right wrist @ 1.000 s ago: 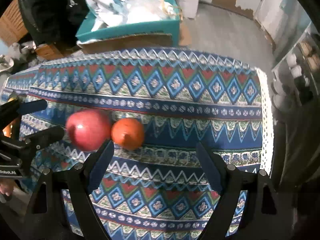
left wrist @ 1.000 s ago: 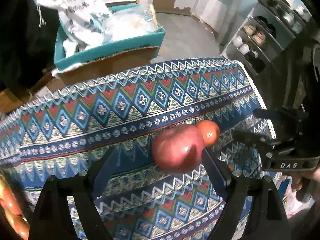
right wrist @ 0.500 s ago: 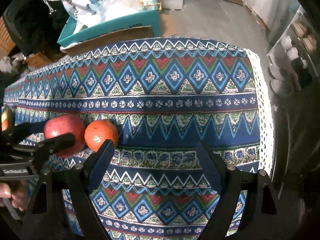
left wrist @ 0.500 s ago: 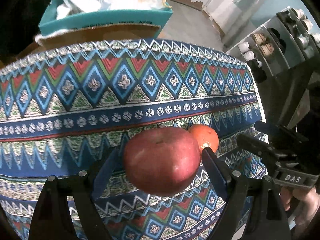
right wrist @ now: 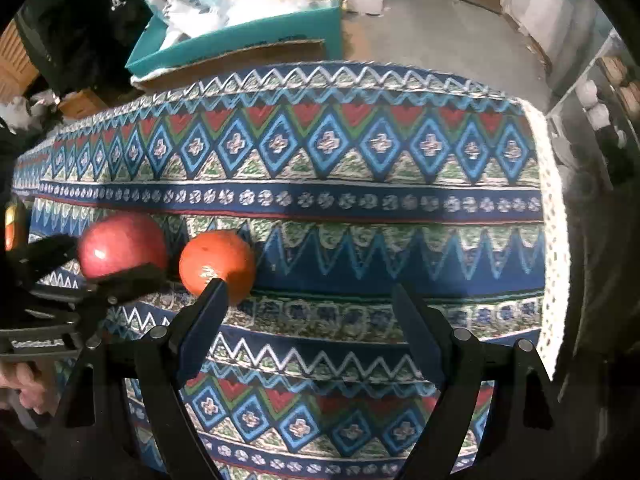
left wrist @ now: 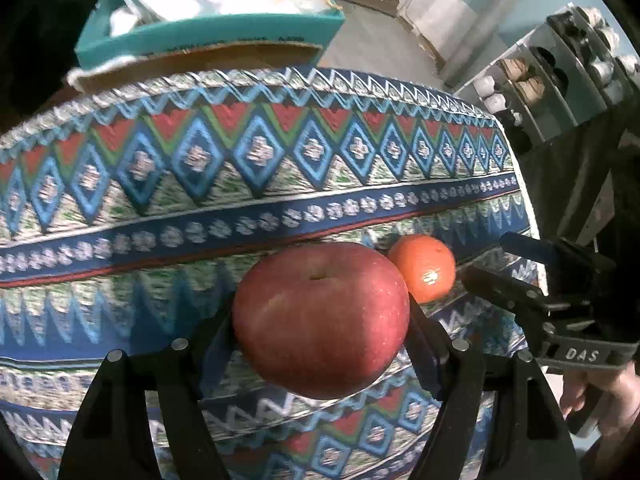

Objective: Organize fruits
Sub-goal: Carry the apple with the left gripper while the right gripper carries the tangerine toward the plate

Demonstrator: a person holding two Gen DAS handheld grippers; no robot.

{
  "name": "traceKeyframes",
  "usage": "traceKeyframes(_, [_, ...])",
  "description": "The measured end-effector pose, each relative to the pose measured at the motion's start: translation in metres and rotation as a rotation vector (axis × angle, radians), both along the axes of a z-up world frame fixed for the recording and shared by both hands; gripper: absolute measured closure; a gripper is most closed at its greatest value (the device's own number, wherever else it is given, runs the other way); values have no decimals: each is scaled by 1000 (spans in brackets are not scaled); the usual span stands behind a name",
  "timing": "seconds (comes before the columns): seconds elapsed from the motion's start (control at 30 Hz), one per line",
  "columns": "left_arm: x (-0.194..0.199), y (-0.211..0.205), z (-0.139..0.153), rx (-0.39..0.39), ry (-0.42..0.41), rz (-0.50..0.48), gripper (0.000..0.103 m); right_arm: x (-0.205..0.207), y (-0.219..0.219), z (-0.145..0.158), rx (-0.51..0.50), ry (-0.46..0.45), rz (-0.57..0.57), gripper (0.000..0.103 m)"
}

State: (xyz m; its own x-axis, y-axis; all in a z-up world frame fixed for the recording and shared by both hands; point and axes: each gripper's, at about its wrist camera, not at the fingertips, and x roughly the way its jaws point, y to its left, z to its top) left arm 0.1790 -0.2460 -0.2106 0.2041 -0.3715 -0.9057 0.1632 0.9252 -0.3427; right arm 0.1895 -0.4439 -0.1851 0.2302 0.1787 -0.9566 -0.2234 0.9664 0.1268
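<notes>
Desk [right wrist: 400, 208] was covered edge to edge by a woven cloth [left wrist: 240, 184] in blue, red, green and white: bands of diamonds, zigzags and small rosettes, with a pale lace border down the right side. An orange [right wrist: 218, 264] sat directly on the cloth. A red apple [right wrist: 120, 244] was just left of it; whether it rested on the cloth couldn't be told.

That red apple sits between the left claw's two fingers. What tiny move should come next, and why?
Probably close the left gripper on the red apple. The apple fills the gap between both fingers, but whether they already press it is unclear. The orange sits right beside it, and the right gripper is open, so lifting before a firm grip risks rolling both.
</notes>
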Motion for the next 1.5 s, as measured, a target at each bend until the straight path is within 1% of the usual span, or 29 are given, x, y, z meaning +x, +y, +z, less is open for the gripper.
traceKeyframes(0.13, [-4, 15, 6, 47, -26, -10, 26, 2, 14, -3, 51, 1, 27, 19])
traceKeyframes(0.27, [-6, 31, 13, 97, -61, -25, 26, 4, 30, -3, 61, -2, 62, 19])
traceKeyframes(0.37, [-8, 41, 17, 109, -71, -26, 26, 6, 41, -3, 58, -5, 89, 19])
traceKeyframes(0.5, [-12, 54, 20, 131, -85, -34, 26, 9, 54, -11, 89, 16, 104, 19])
traceKeyframes(0.63, [-14, 63, 20, 139, -81, -33, 26, 12, 75, -20, 108, 35, 126, 19])
traceKeyframes(0.77, [-17, 71, 17, 135, -70, -22, 26, 14, 92, -29, 104, 53, 159, 19])
traceKeyframes(0.83, [-18, 74, 17, 135, -70, -20, 26, 16, 102, -34, 102, 60, 174, 23])
traceKeyframes(0.9, [-20, 78, 19, 138, -76, -19, 26, 17, 113, -38, 106, 69, 187, 30])
traceKeyframes(0.97, [-22, 82, 21, 143, -85, -16, 26, 19, 121, -42, 94, 69, 197, 30])
traceKeyframes(1.03, [-23, 84, 22, 147, -88, -16, 26, 21, 126, -41, 97, 55, 209, 34])
traceKeyframes(1.1, [-24, 87, 24, 154, -94, -17, 26, 23, 130, -41, 104, 52, 209, 41])
traceKeyframes(1.13, [-25, 89, 25, 155, -96, -16, 26, 24, 133, -42, 123, 54, 228, 43])
traceKeyframes(1.2, [-26, 92, 25, 153, -94, -10, 26, 25, 144, -43, 107, 60, 234, 51])
traceKeyframes(1.47, [-34, 105, 26, 158, -89, 7, 26, 17, 161, -47, 58, 57, 246, 51])
traceKeyframes(1.5, [-35, 106, 26, 158, -89, 7, 26, 17, 162, -47, 57, 59, 244, 54])
